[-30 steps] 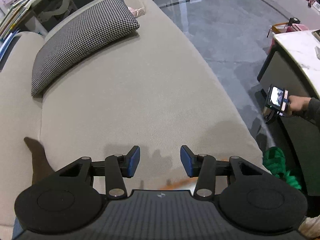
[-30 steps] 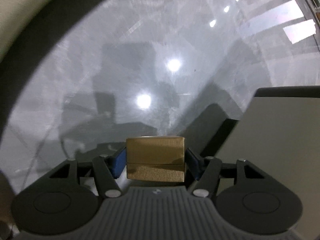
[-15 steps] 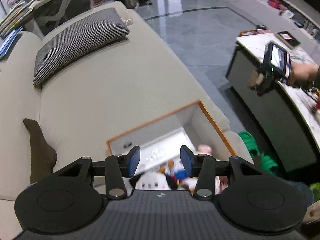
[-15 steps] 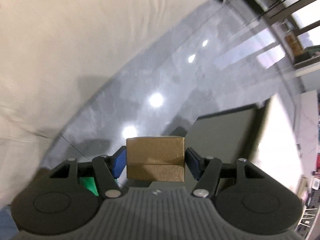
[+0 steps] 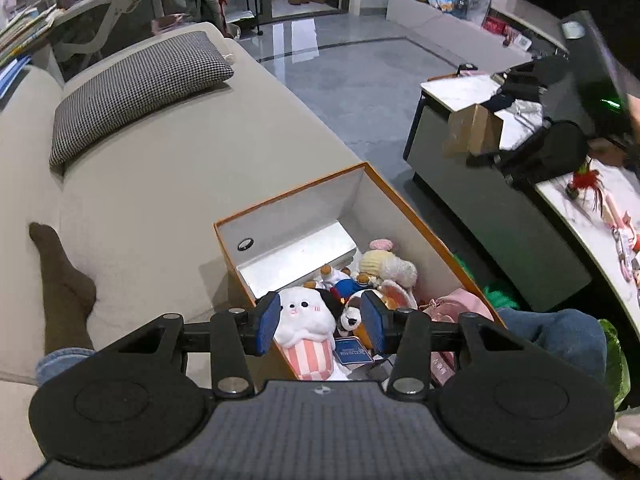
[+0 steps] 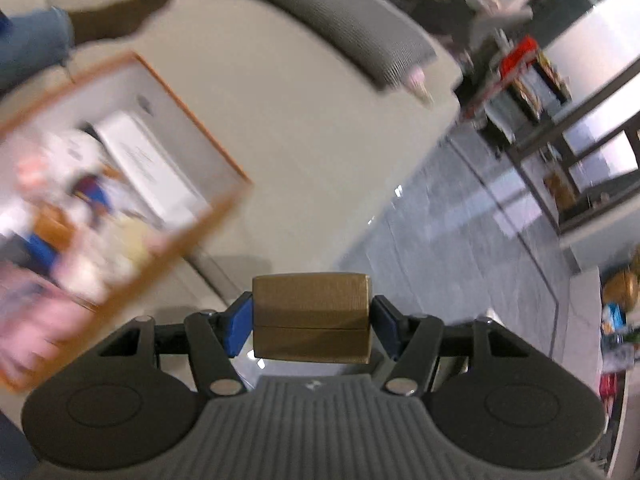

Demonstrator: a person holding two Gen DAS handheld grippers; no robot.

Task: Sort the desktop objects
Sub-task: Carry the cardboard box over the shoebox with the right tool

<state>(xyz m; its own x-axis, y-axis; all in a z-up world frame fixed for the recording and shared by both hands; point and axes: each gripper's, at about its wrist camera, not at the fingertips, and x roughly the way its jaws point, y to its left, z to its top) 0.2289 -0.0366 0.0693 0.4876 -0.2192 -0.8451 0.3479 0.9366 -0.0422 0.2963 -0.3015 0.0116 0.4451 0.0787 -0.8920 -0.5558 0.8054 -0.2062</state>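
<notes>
Sofa (image 5: 168,184) fills both views, bearing the orange-rimmed box (image 5: 404,204) of plush toys (image 5: 308,320). Only the left view shows the marble desk (image 5: 460,90) at far right. The left gripper (image 5: 320,326) hangs half-open, empty, over the box. The right gripper (image 6: 311,322) clamps a gold case (image 6: 311,312), sharp only in its own view.

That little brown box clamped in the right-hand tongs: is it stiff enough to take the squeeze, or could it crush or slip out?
The brown box looks stiff: its sides stay straight between the right gripper pads, with no dent showing. Its flat faces meet the pads squarely, so slipping seems unlikely. A seam runs across it, perhaps a lid; squeezed from the sides, that probably stays closed. It seems light, though its weight cannot be judged.
</notes>
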